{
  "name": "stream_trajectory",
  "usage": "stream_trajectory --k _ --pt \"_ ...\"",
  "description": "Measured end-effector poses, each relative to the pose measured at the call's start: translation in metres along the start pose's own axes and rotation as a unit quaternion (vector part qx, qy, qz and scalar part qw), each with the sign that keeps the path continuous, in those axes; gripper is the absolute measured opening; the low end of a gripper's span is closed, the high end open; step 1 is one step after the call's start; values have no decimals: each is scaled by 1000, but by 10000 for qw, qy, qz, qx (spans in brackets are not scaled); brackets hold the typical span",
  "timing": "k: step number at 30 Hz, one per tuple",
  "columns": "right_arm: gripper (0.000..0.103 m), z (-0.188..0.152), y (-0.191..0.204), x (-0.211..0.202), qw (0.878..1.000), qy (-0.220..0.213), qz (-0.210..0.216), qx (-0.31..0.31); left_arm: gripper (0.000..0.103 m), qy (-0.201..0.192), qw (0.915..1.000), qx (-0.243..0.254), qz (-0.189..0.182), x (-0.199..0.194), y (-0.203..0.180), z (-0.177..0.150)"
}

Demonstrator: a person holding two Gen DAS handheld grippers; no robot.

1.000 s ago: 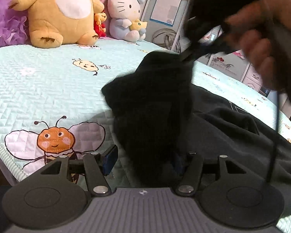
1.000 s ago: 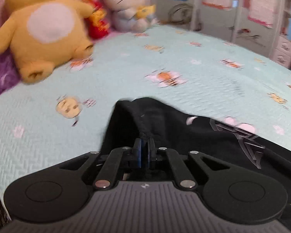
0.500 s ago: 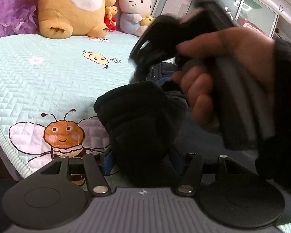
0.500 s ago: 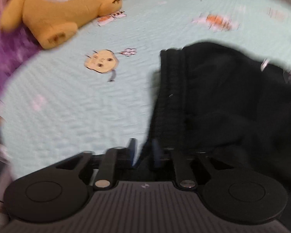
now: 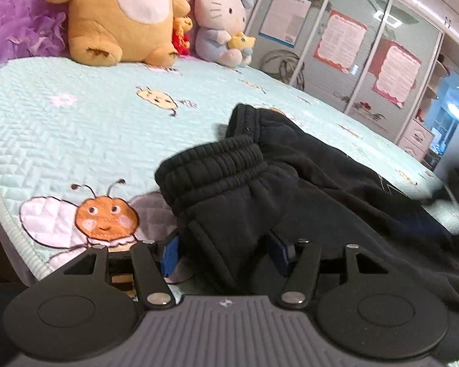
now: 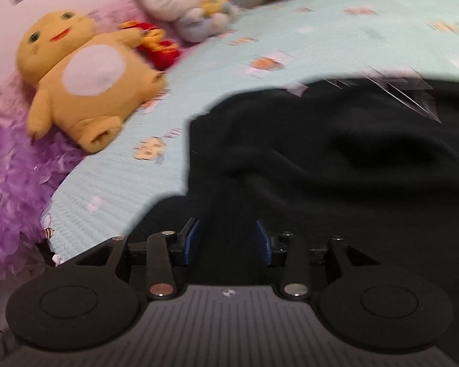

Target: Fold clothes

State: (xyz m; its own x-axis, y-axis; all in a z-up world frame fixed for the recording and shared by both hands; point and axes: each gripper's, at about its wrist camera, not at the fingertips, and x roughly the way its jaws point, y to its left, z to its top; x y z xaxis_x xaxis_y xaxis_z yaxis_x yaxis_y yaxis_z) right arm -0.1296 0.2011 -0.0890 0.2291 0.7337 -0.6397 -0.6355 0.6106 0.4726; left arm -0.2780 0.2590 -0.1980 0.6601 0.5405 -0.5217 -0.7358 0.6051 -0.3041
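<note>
A black garment (image 5: 321, 189) lies crumpled on the pale green quilted bed (image 5: 76, 128). Its ribbed elastic band (image 5: 211, 165) bulges just ahead of my left gripper (image 5: 223, 250), whose blue pads press a thick bunch of the cloth from both sides. In the blurred right wrist view the same black garment (image 6: 336, 153) spreads over the quilt (image 6: 290, 30), grey print lines near its far edge. My right gripper (image 6: 228, 241) hovers low over it with its jaws opening. Black cloth shows between the blue pads, and they do not press on it.
A yellow plush bear (image 5: 119, 15), a white cat plush (image 5: 220, 21) and a purple fluffy cushion (image 5: 15, 21) line the head of the bed. Wardrobe doors (image 5: 367, 46) with posters stand behind. The bed's edge (image 5: 3, 214) runs close at the left.
The right gripper let go of the lifted cloth, opened, and swung out of the left wrist view. The raised fabric has dropped onto the bed. The left gripper keeps its hold.
</note>
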Motion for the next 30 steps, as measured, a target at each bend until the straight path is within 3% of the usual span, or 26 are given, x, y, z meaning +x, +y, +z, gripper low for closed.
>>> stream_trajectory --k 4,6,8,10,11,14,17,22,25,27,30 --pt "41 -33 -57 -45 9968 -96 -284 739 68 220 9993 -297 -111 10 1 11" --pt "42 -49 -81 -64 9938 -130 -400 1027 71 491 9949 -836 -282 22 9 22" --pt "43 -64 -106 -80 9898 -140 -494 1326 70 703 9896 -1231 -223 34 17 30" --pt "43 -77 -128 -95 9842 -216 -490 1690 46 851 9856 -1455 -116 43 22 36" --pt "43 -83 -140 -102 9809 -262 -476 1866 17 849 9858 -1441 -117 42 24 38" --pt "43 -94 -165 -126 9727 -481 -459 2225 11 502 9838 -1686 -340 18 42 47" --pt "44 -107 -188 -153 9639 -810 -528 2482 11 95 9864 -1624 -220 -2 61 62" --pt "44 -137 -231 -181 9413 -1310 -623 3049 20 575 9841 -1680 -41 13 75 68" --pt "44 -149 -250 -187 9217 -1553 -402 3532 39 537 9868 -1514 188 6 60 57" --pt "44 -150 -256 -195 9149 -1749 -496 3604 55 504 9858 -1588 223 -3 57 53" --pt "45 -148 -265 -214 9063 -2109 -831 3567 60 518 9853 -1621 149 -14 56 48"
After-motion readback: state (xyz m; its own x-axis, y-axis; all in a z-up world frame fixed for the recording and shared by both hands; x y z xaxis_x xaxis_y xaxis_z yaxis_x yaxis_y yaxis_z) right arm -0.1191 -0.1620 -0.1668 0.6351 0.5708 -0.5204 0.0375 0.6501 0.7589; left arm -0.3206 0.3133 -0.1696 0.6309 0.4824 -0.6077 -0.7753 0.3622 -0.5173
